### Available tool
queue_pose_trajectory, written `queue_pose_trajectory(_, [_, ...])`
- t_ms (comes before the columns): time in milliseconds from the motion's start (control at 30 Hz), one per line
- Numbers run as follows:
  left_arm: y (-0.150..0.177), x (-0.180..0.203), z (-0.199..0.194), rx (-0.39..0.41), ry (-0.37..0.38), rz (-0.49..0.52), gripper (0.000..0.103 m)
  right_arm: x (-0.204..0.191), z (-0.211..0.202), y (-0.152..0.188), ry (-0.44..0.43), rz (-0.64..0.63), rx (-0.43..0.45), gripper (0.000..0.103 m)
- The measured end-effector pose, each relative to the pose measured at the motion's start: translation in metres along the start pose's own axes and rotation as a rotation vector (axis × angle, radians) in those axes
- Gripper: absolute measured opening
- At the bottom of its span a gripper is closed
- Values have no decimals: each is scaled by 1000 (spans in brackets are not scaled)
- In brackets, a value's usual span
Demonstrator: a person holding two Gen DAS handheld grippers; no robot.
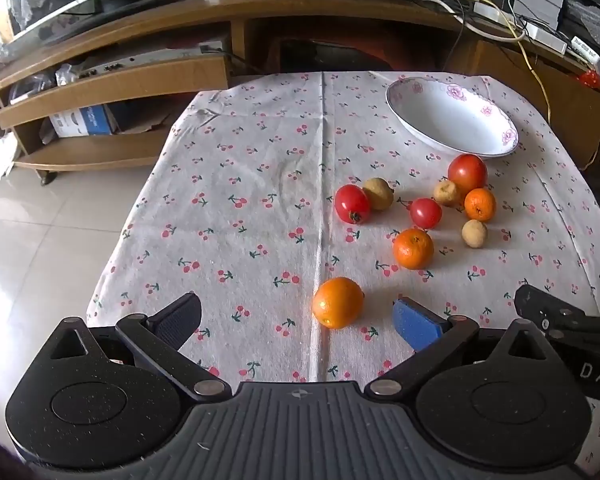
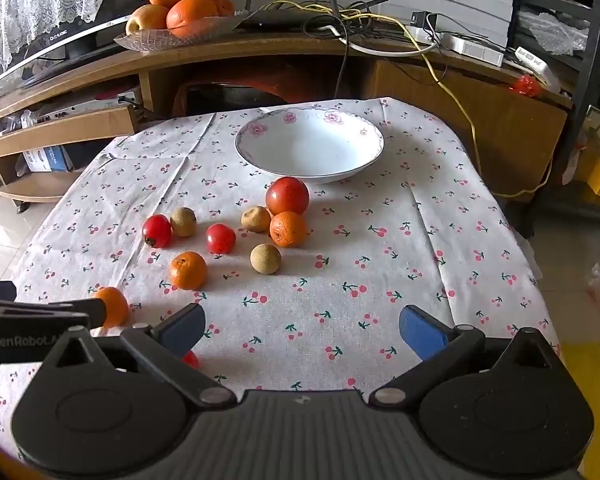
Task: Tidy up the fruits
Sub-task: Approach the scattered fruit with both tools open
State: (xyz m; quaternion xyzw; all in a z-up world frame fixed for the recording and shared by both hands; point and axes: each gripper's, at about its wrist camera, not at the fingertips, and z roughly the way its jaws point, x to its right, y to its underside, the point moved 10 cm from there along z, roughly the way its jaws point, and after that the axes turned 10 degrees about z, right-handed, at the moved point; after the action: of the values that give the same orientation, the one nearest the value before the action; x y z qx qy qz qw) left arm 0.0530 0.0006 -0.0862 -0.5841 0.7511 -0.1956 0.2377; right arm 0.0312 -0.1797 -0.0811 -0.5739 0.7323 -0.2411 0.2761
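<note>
Loose fruit lies on a cherry-print tablecloth [image 1: 260, 184]: several oranges, red tomatoes and small tan fruits. The nearest orange [image 1: 337, 303] sits just ahead of my left gripper [image 1: 300, 318], which is open above the cloth. Another orange [image 1: 413, 248], a tomato [image 1: 352, 203] and a large tomato [image 1: 467, 173] lie beyond. A white flowered bowl [image 1: 452, 120] stands empty behind them. My right gripper [image 2: 302, 330] is open too, low over bare cloth, with a tan fruit [image 2: 265, 259], an orange [image 2: 187, 270] and the bowl [image 2: 310, 148] ahead. The near orange [image 2: 114, 306] is partly hidden by the left gripper's body.
A wooden TV stand [image 2: 260, 56] runs behind the table, carrying a glass dish of oranges [image 2: 180, 20], a screen, cables [image 2: 380, 24] and power strips. Shelves with boxes sit at the left. Tiled floor [image 1: 40, 240] lies left of the table.
</note>
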Motion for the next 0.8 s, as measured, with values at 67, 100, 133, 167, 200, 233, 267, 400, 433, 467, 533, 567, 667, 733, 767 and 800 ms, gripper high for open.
queue_pose_trajectory(67, [1,0,0,-3,3,2,103,0,1,0,1,1,-4,102])
queue_pose_trajectory(100, [1,0,0,-3,5,4,103,0,1,1,2,1,-5,102])
queue_pose_trajectory(133, [1,0,0,-3,7,5,103,0,2,1,3,1,-6,102])
queue_pose_trajectory(167, [1,0,-1,-1,8,7,103,0,2,1,4,0,-6,102])
queue_pose_trajectory(200, [1,0,-1,0,9,9,103,0,2,1,4,0,-6,102])
queue_pose_trajectory(233, [1,0,-1,1,10,11,103,0,2,1,4,0,-6,102])
queue_pose_trajectory(267, [-1,1,0,0,8,12,103,1,2,1,4,0,-6,102])
queue_pose_trajectory(400, [0,4,-2,-1,4,13,103,1,3,2,3,3,-9,102])
queue_pose_trajectory(433, [0,4,-1,-2,4,13,103,1,3,2,4,3,-9,102])
queue_pose_trajectory(467, [0,4,-1,-3,4,13,103,1,3,2,4,3,-9,102])
queue_pose_trajectory(533, [0,4,-1,-3,3,14,103,1,3,2,3,4,-10,102])
queue_pose_trajectory(567, [0,4,-1,-3,2,15,103,1,3,2,3,4,-10,102])
queue_pose_trajectory(667, [-1,4,-1,-3,3,17,103,1,3,2,3,3,-10,102])
queue_pose_trajectory(733, [-1,3,-1,-3,2,18,102,1,3,2,2,4,-11,102])
queue_pose_trajectory(767, [0,5,-1,-2,0,16,102,1,3,3,2,4,-11,102])
queue_pose_trajectory(800, [0,5,-1,-1,0,16,102,1,3,2,3,4,-11,102])
